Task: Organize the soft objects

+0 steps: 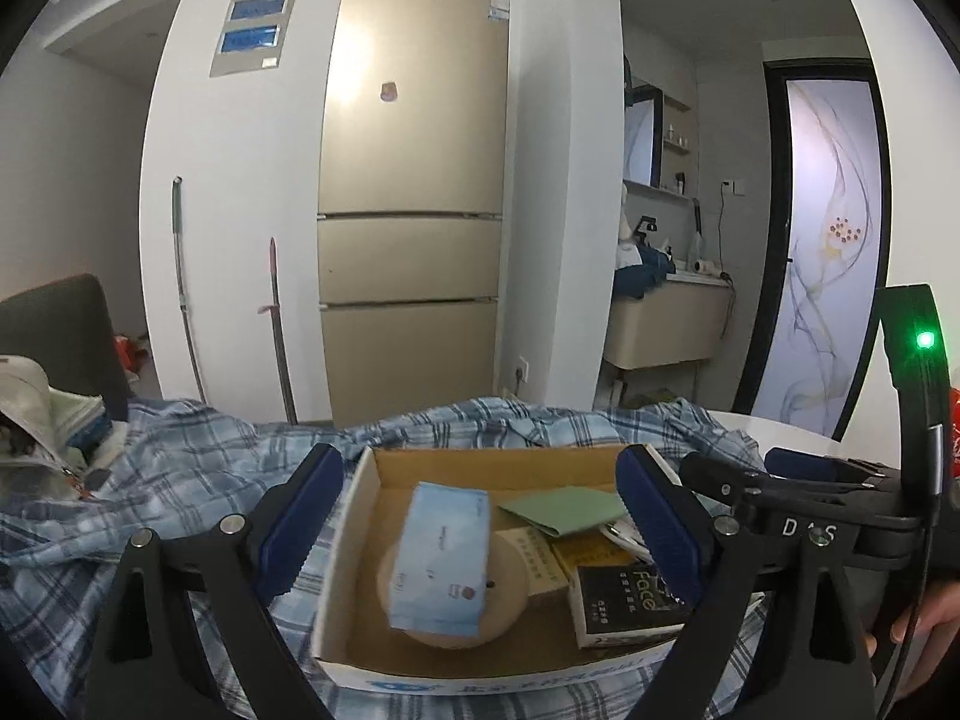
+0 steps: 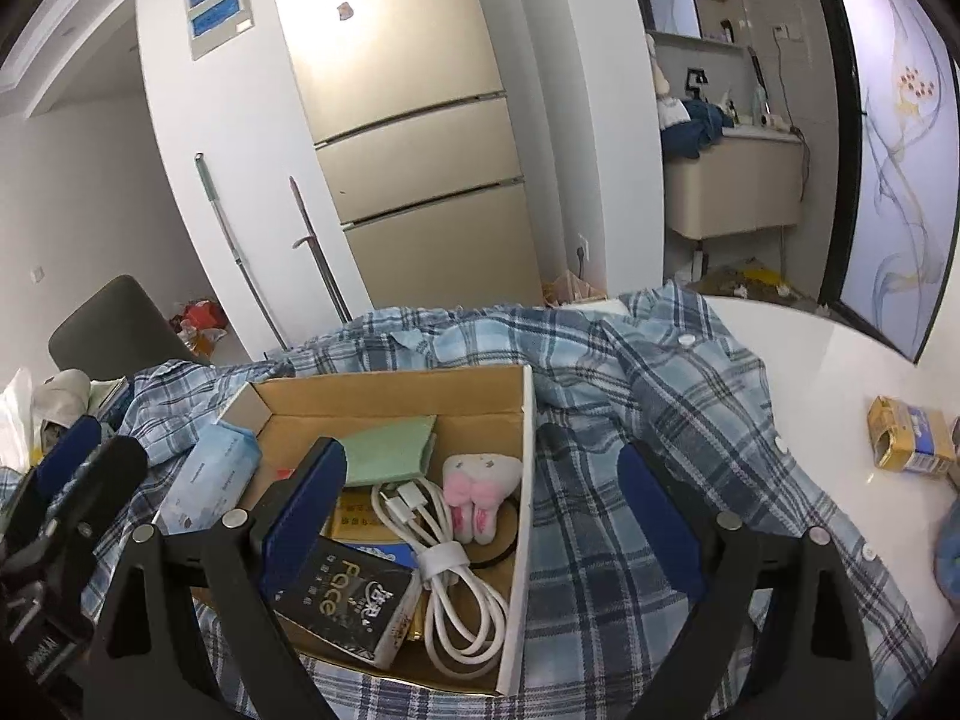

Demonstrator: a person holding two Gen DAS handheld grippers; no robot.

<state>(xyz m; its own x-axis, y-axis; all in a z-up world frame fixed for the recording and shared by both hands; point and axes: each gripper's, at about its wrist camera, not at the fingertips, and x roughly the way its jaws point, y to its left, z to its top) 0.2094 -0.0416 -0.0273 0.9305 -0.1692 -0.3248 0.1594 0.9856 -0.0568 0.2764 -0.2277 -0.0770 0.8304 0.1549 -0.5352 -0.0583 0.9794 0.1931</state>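
Observation:
An open cardboard box (image 1: 366,516) (image 2: 522,480) sits on a blue plaid shirt (image 1: 180,468) (image 2: 660,390). A light blue tissue pack (image 1: 441,558) (image 2: 210,480) hangs blurred in the air over the box's left part, free of the pads. Inside are a green cloth (image 1: 564,507) (image 2: 390,447), a black "Face" box (image 1: 624,600) (image 2: 342,600), a white cable (image 2: 450,570) and a pink and white plush (image 2: 480,489). My left gripper (image 1: 480,528) is open above the box. My right gripper (image 2: 480,516) is open over the box's right wall.
The shirt lies on a white table (image 2: 840,396) with a yellow and blue carton (image 2: 909,435) at the right. A grey chair (image 1: 60,336) with piled items stands at the left. A gold fridge (image 1: 414,180) and two mop handles (image 1: 276,324) are behind.

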